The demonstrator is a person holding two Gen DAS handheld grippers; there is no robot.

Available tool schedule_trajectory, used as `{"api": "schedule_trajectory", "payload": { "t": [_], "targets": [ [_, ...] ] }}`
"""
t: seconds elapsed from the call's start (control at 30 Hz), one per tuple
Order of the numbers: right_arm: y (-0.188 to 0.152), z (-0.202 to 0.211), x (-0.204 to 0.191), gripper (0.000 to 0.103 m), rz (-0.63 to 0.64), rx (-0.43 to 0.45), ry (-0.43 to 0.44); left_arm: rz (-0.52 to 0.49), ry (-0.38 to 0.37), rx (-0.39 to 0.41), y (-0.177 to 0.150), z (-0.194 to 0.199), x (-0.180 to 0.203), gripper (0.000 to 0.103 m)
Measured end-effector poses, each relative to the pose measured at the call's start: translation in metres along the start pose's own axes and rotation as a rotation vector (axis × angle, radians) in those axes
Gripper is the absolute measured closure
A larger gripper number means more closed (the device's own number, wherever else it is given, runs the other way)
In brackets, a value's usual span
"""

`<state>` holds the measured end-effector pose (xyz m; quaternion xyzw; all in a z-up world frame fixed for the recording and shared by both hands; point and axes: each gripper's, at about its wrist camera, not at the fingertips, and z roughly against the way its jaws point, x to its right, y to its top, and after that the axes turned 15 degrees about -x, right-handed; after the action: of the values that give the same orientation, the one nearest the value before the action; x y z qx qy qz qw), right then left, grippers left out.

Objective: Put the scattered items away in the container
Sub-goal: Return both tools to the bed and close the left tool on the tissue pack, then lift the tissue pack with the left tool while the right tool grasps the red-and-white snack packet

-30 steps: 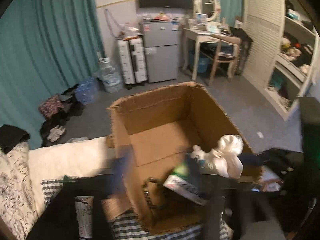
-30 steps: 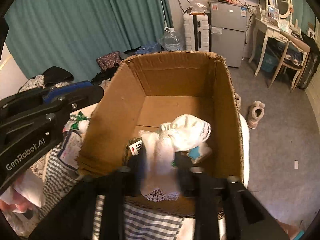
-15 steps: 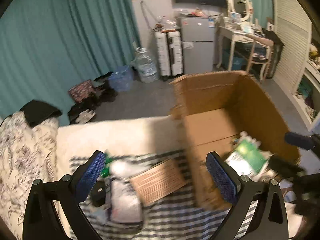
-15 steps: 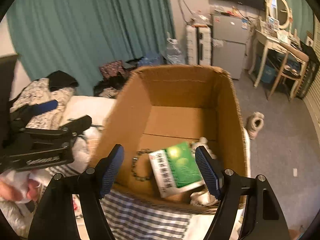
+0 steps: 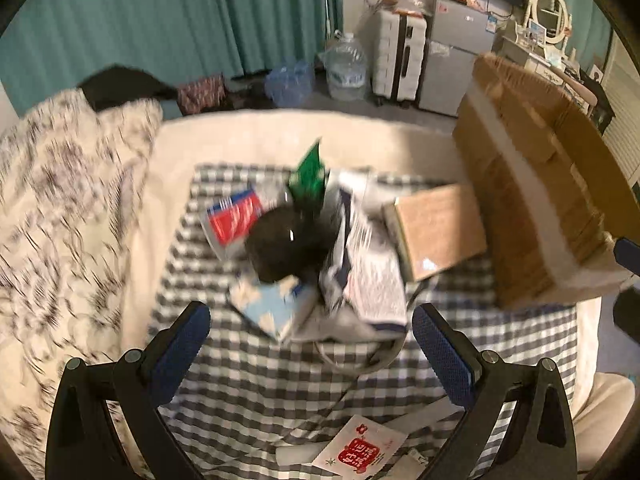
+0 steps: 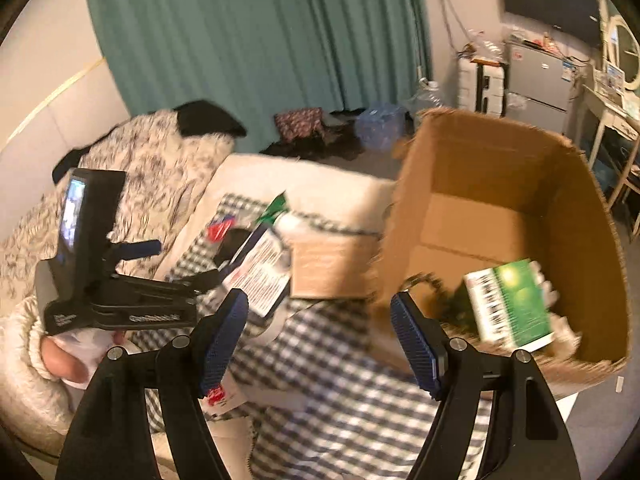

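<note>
A: Left wrist view? Left tongs [image 5: 308,344] gape wide, empty, above the blurry pile of packets [image 5: 320,248] left of the brown cardboard box [image 5: 536,200].

B: Right view: right tongs [image 6: 320,340] just spread, empty; green-white carton [image 6: 508,304] inside that box [image 6: 500,184].

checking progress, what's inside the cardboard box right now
Inside the cardboard box lie a green and white packet and a dark chain-like loop. Something white peeks from behind the packet; whatever lies beneath it is covered.
</note>
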<state>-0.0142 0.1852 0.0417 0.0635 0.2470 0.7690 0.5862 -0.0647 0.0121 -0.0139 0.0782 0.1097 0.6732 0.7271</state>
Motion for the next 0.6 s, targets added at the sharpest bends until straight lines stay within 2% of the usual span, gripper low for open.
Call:
{"api": "schedule_trajectory", "payload": {
  "t": [0.13,0.23,0.3,0.33,0.37,0.47,0.6],
  "targets": [
    [-0.008,-0.018,-0.019,0.029,0.031,-0.041,-0.029,0.010,0.002,0.000,0.003,-0.023,0.003,0.000],
    [-0.013,-0.031,-0.027,0.029,0.035,-0.065,-0.049,0.007,-0.006,0.035,0.012,-0.032,0.008,0.002],
    [-0.015,-0.039,-0.031,0.029,0.036,-0.082,-0.059,0.005,0.013,0.040,0.018,-0.037,0.011,0.037],
    [-0.016,-0.040,-0.031,0.029,0.036,-0.087,-0.062,0.004,0.016,0.014,0.022,-0.044,0.012,0.075],
    [-0.016,-0.043,-0.033,0.029,0.036,-0.091,-0.068,0.011,-0.005,-0.009,0.026,-0.049,0.009,0.083],
    [-0.015,-0.051,-0.033,0.029,0.026,-0.106,-0.073,0.012,-0.031,0.007,0.026,-0.045,0.005,0.085],
    [-0.011,-0.057,-0.037,0.029,0.026,-0.105,-0.056,0.028,-0.067,0.062,0.021,-0.019,-0.010,0.086]
  ]
}}
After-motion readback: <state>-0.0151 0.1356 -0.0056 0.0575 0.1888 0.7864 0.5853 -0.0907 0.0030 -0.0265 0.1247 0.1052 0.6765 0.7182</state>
